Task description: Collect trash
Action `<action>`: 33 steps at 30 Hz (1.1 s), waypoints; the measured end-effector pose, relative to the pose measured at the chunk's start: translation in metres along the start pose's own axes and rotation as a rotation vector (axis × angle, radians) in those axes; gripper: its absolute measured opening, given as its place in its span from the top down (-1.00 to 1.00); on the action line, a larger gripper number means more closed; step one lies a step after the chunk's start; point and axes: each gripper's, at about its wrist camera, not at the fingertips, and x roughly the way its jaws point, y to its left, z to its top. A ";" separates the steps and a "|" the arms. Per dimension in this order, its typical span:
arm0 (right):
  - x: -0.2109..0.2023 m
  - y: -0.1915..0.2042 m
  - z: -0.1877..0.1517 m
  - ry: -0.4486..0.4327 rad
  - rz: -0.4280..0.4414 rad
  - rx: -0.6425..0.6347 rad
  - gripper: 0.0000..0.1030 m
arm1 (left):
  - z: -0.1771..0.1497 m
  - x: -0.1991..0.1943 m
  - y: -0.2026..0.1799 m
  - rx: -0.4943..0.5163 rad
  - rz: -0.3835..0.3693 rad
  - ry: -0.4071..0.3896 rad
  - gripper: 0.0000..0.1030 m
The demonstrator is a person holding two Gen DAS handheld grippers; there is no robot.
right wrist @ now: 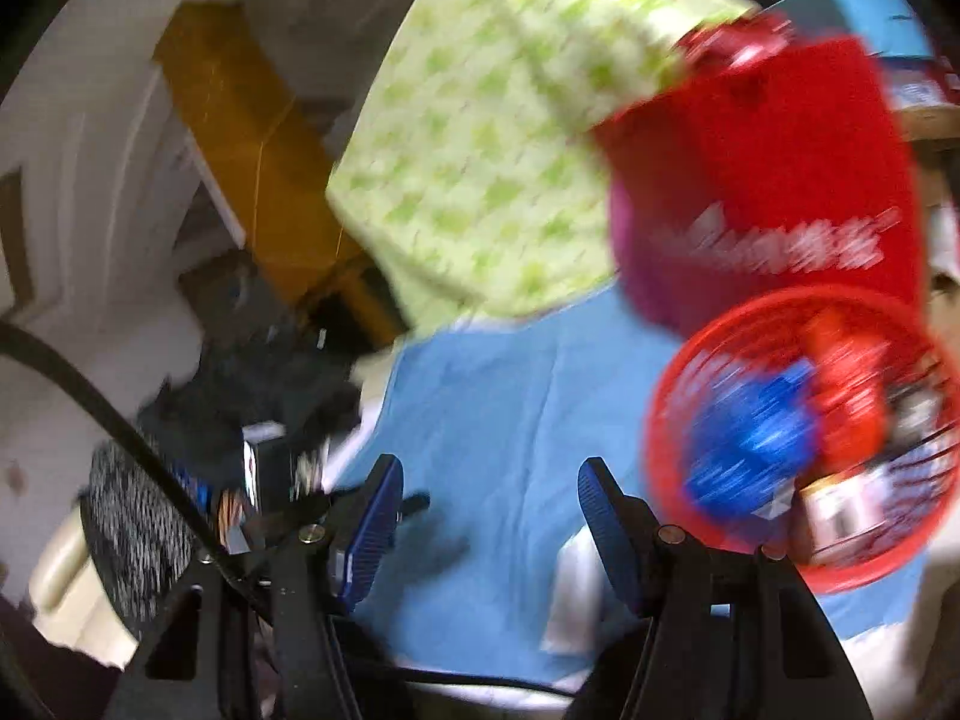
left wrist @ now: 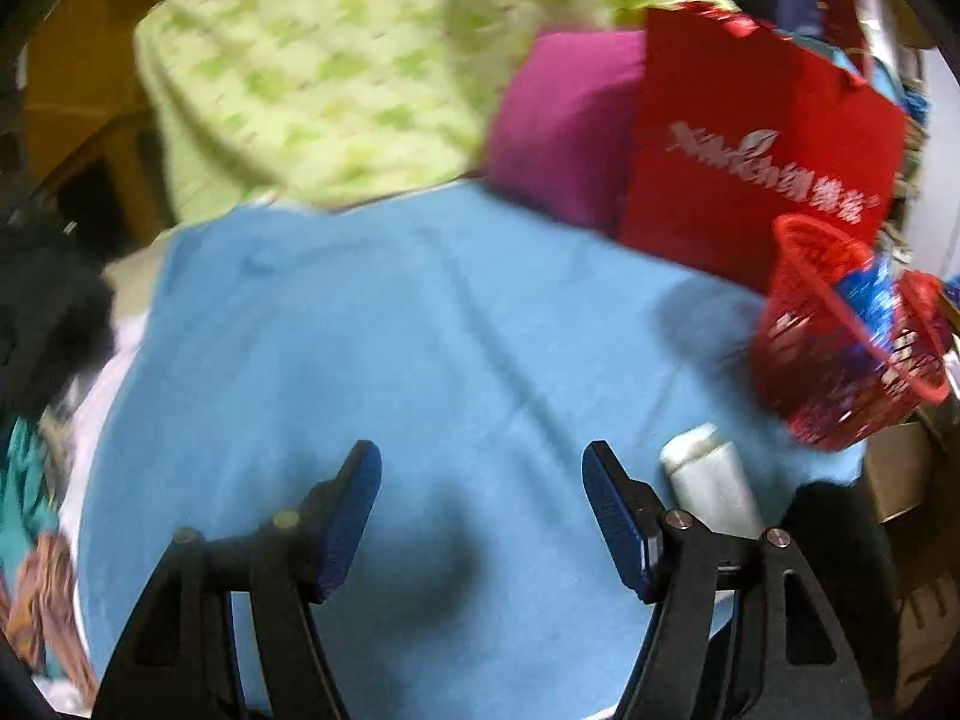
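While both jaws gape empty, red basket [right wrist: 798, 438] of trash.

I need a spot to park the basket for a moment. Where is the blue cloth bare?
Bare: the middle of the blue cloth, between the green-patterned bedding and the left gripper. Crowded: the right edge, with the red mesh basket, white tube and red bag.

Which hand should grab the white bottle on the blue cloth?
Probably left. The white bottle lies just beside the open left gripper; the right gripper, also open, points nearer the red basket.
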 end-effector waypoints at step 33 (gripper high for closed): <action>0.183 -0.006 -0.064 0.369 -0.401 -0.044 0.13 | -0.054 -0.018 0.028 -0.046 0.110 0.014 -0.36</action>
